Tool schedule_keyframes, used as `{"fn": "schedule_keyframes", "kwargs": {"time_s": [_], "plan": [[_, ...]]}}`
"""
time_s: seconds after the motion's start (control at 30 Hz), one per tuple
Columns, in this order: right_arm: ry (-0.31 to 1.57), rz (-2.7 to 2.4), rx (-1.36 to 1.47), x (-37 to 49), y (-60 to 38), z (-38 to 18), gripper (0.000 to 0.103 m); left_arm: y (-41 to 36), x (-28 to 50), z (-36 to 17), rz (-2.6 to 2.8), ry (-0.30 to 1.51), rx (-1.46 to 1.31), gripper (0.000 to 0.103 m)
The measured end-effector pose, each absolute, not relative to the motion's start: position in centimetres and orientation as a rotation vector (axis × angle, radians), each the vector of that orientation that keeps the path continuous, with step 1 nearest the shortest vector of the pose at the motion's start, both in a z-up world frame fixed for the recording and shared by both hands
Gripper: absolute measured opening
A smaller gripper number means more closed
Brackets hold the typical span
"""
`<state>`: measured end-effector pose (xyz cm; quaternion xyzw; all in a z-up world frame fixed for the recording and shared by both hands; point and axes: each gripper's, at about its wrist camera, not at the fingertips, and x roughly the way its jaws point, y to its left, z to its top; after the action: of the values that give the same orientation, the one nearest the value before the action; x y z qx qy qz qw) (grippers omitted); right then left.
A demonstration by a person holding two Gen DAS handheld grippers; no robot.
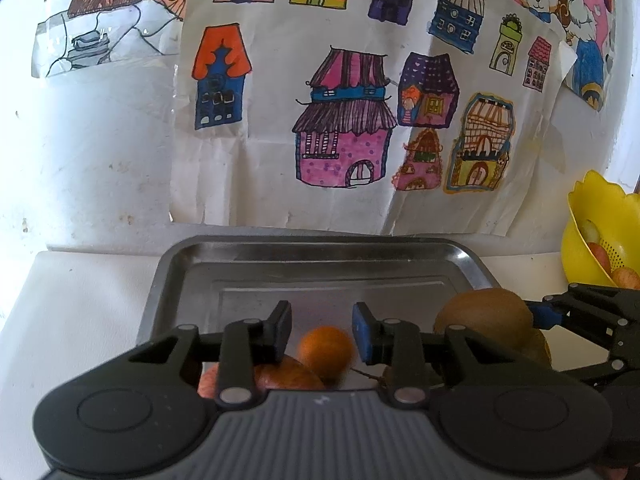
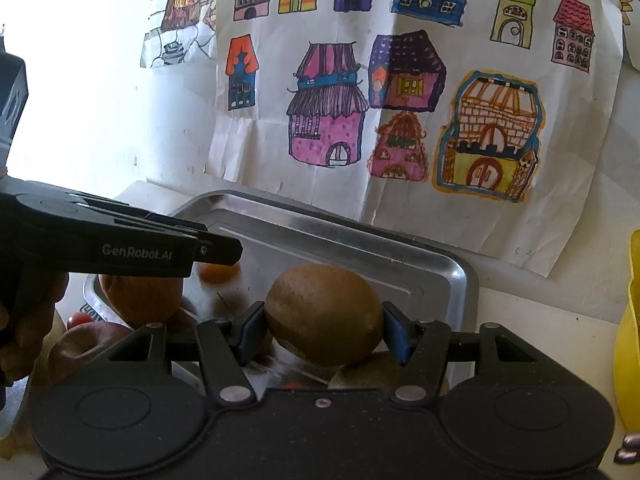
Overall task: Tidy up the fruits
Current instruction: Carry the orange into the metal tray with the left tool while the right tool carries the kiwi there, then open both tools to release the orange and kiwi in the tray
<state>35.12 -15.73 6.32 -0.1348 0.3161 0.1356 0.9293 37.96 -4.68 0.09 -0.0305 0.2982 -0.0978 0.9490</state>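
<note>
1. Your right tool is clamped on a kiwi, one pad against each end. That end-to-end grip suits an oval fruit, which looks less likely to roll out sideways.
2. The kiwi hangs over the near right part of the steel tray, with what looks like a second kiwi just beneath it. Grouping like with like seems to be the reason for holding it there.
3. Your left tool is spread wide and grips nothing. Between its pads you see a small orange fruit lying on the tray, apart from both pads.
4. An apple sits just beside that orange fruit at the near left, so the tray's left side appears reserved for the round fruit.
5. The yellow colander stands on the bench to the right of the tray, with more fruit inside; judging by that, sorting is only partly done.
6. Lower the kiwi gently: it could nudge the one under it.
</note>
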Motion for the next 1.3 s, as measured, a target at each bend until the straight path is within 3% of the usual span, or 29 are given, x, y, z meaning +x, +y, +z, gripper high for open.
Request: {"fn": "schedule_keyframes", "kwargs": {"time_s": [0.17,0.23,0.43,0.73,0.83,1.3], "plan": [[0.639,0.271,-0.29,35.1,-15.6,6.3,0.068,-4.7,37.8,0.1,-0.207,0.605,-0.059,0.046],[0.623,0.259,-0.282,34.8,-15.9,6.5,0.074,-4.6,37.7,0.3,-0.202,0.598,-0.065,0.061],[0.593,0.236,-0.269,33.5,-16.3,7.4,0.086,-4.0,36.7,1.3,-0.177,0.563,-0.093,0.083],[0.518,0.216,-0.27,30.4,-16.4,10.1,0.098,-3.5,34.1,4.0,-0.153,0.491,-0.121,0.103],[0.491,0.201,-0.265,29.3,-16.6,11.0,0.102,-3.3,33.1,4.9,-0.159,0.474,-0.136,0.103],[0.333,0.129,-0.221,20.3,-17.3,15.8,0.102,-2.1,24.9,7.9,-0.135,0.355,-0.165,0.103]]}}
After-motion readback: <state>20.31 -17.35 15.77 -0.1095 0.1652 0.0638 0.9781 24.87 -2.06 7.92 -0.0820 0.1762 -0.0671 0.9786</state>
